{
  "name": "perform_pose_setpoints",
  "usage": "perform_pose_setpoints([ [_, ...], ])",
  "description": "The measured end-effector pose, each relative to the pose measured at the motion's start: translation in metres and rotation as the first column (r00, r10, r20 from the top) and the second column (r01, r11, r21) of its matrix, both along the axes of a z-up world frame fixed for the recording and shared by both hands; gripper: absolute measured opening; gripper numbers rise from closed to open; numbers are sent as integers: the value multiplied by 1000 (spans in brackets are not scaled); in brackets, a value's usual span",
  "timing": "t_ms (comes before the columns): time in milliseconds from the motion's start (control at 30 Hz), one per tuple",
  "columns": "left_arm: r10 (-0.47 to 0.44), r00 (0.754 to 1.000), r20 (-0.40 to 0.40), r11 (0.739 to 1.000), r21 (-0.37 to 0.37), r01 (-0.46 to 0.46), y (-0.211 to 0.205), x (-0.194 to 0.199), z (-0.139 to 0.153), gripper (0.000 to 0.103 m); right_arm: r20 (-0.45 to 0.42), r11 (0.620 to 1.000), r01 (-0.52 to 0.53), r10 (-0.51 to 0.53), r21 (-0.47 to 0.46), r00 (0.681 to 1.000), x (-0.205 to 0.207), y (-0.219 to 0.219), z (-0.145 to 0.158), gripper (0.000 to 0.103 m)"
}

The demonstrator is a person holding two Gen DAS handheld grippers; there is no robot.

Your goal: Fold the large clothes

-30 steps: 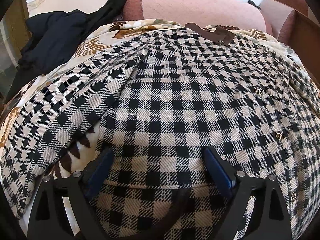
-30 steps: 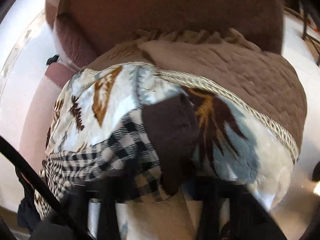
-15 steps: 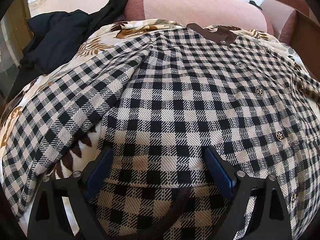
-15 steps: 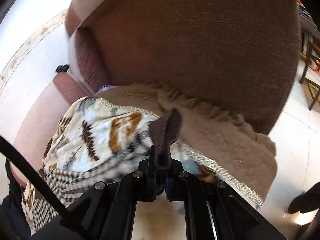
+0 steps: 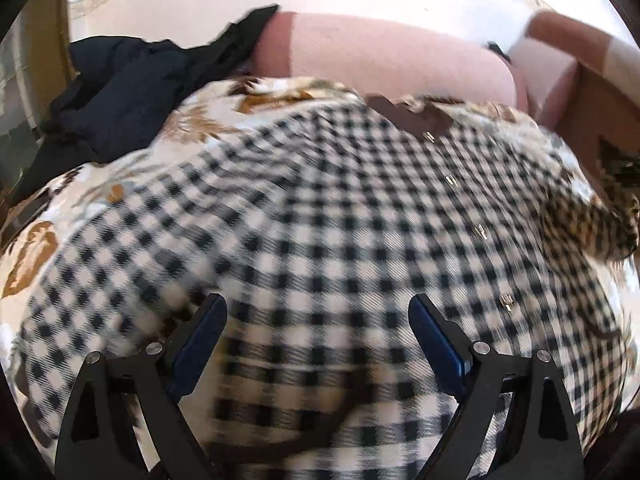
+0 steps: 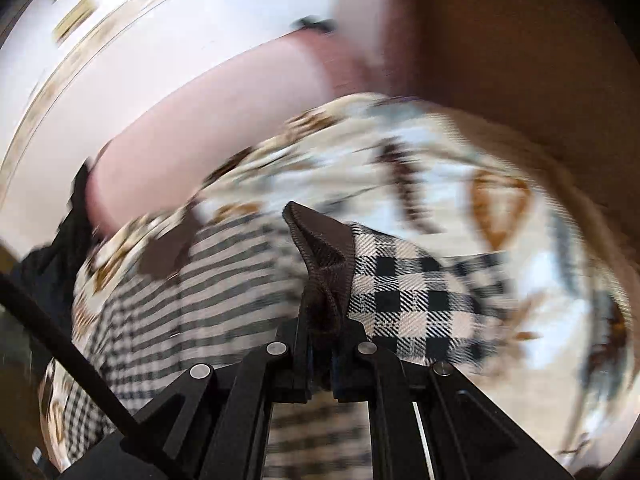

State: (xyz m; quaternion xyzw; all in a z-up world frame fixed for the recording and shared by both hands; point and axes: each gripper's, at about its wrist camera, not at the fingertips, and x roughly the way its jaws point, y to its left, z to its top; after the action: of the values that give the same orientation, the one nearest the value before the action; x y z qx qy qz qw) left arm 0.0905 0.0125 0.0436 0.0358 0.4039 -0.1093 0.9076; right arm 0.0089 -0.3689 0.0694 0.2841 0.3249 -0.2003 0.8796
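while the right claw [image 6: 320, 360] pinches its brown cuff [image 6: 320, 248], the checked coat [image 5: 340, 220] sprawls beneath the spread left claw [image 5: 318, 332].

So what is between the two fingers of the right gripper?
The brown cuff of the checked jacket is pinched in the shut right gripper. The right wrist view shows this.

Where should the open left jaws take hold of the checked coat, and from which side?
Take the checked coat by its left sleeve edge, coming from the coat's outer left side. That sleeve lies flat and free on the leaf-print blanket, so the left gripper can likely slide a jaw under its edge.
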Motion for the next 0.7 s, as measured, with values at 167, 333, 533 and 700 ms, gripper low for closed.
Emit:
perform_pose_setpoints([
  [167,168,984,67,986,-16,-167,61,18,26,92,-10,985,-169,169,-19,986,82,89,4,6],
  [333,318,944,86,948,-45,-316,120,28,40,92,-64,948,-317,315,-34,947,159,178,-15,6],
  [533,391,916,88,919,-95,-383,160,27,49,92,-122,911,-411,407,-11,905,218,254,-54,6],
  [700,409,909,78,910,-104,-401,170,32,47,92,-175,878,-478,468,-17,866,245,299,-77,12],
])
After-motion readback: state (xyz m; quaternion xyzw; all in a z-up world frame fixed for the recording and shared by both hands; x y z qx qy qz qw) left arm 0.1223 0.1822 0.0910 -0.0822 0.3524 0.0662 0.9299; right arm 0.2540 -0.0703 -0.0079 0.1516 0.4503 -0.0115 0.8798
